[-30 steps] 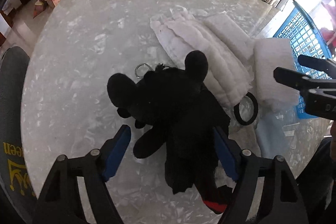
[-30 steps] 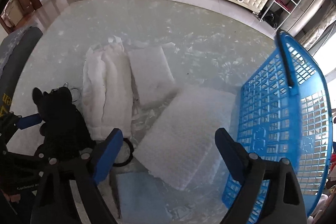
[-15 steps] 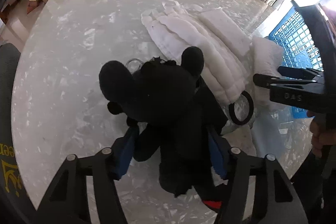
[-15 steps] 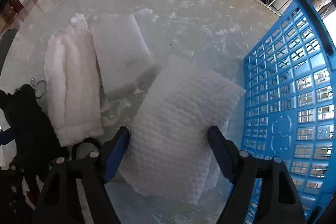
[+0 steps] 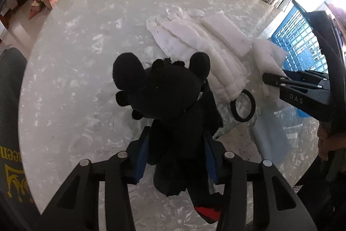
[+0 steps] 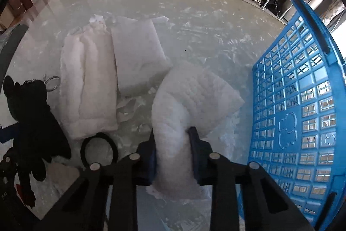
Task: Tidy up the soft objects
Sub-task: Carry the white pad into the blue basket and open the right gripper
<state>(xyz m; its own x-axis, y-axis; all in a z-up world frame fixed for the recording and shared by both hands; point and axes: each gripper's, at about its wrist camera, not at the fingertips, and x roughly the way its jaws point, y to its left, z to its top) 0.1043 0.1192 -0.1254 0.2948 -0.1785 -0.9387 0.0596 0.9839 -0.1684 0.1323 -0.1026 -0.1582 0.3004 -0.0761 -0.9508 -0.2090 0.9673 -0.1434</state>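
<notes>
A black plush toy (image 5: pixel 168 96) with round ears lies on the pale marbled table (image 5: pixel 75 57). My left gripper (image 5: pixel 176 153) points down over it, jaws closing, and the blue pads press into the toy's body from both sides. To the right, a white quilted pad (image 6: pixel 194 96) lies beside the blue basket (image 6: pixel 302 101). My right gripper (image 6: pixel 173 153) is closing on the pad's near end, which bunches up between the pads. In the right wrist view the plush toy (image 6: pixel 32 114) shows at the far left.
A long white padded cloth (image 6: pixel 86 90) and a flat white pad (image 6: pixel 136 51) lie between the toy and the quilted pad. A black ring (image 6: pixel 99 153) and a light blue cloth (image 5: pixel 270 138) sit near the front. A dark chair (image 5: pixel 10 90) stands at the table's left edge.
Both grippers have narrowed from wide open. The left pads now squeeze the plush toy. The right gripper came down and pinched the quilted pad, which has bunched up.
</notes>
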